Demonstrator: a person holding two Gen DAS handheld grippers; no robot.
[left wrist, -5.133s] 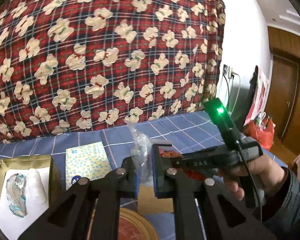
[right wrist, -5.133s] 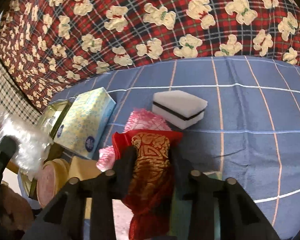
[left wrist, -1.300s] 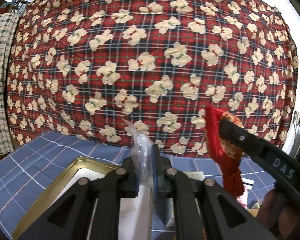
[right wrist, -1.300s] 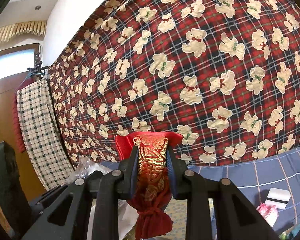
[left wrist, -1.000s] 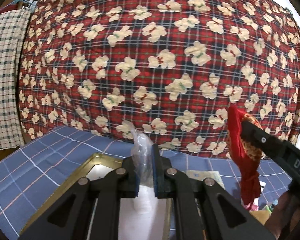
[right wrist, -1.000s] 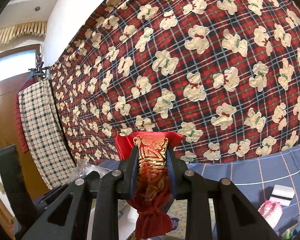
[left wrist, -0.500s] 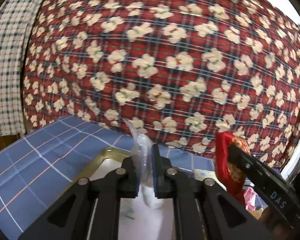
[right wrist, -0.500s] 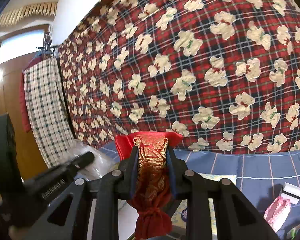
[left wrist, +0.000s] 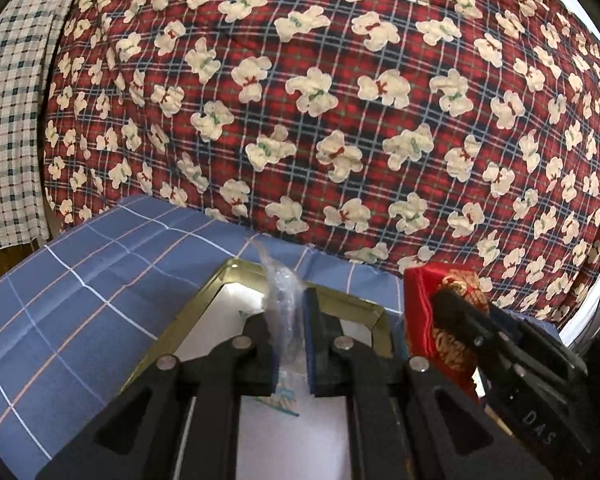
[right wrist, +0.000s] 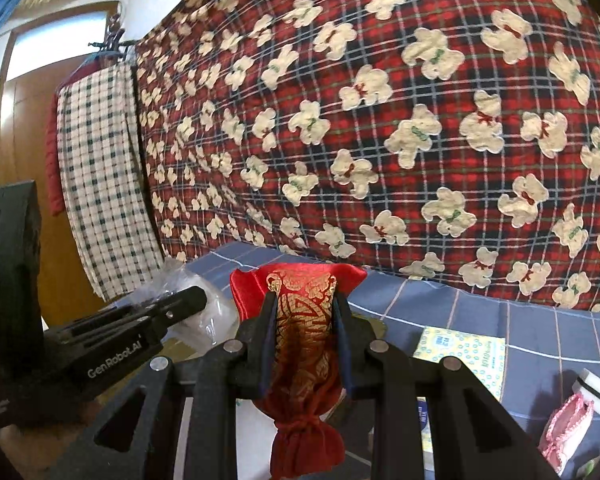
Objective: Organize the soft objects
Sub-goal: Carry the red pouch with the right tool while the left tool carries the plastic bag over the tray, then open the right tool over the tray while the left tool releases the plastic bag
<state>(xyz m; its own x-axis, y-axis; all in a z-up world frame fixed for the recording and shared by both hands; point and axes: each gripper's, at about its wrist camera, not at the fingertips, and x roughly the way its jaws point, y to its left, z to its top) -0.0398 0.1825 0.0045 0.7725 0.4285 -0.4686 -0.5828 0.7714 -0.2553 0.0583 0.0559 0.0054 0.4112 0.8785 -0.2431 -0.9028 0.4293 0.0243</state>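
My left gripper is shut on a crumpled clear plastic bag, held above a gold-rimmed tin with a white lining on the blue checked cloth. In the right wrist view the same clear plastic bag bulges past the left gripper's fingers at the left. My right gripper is shut on a red and gold satin pouch, whose knotted end hangs below the jaws. The red pouch hangs just right of the tin in the left wrist view.
A red plaid quilt with bear prints rises behind the blue checked cloth. A tissue pack, a white sponge and a pink knitted item lie at the right. A checked towel hangs at the left.
Both grippers have shifted left and dipped, each still holding its load. The tin now lies closer under the left gripper, and the red pouch has drawn nearer to the tin's right rim.
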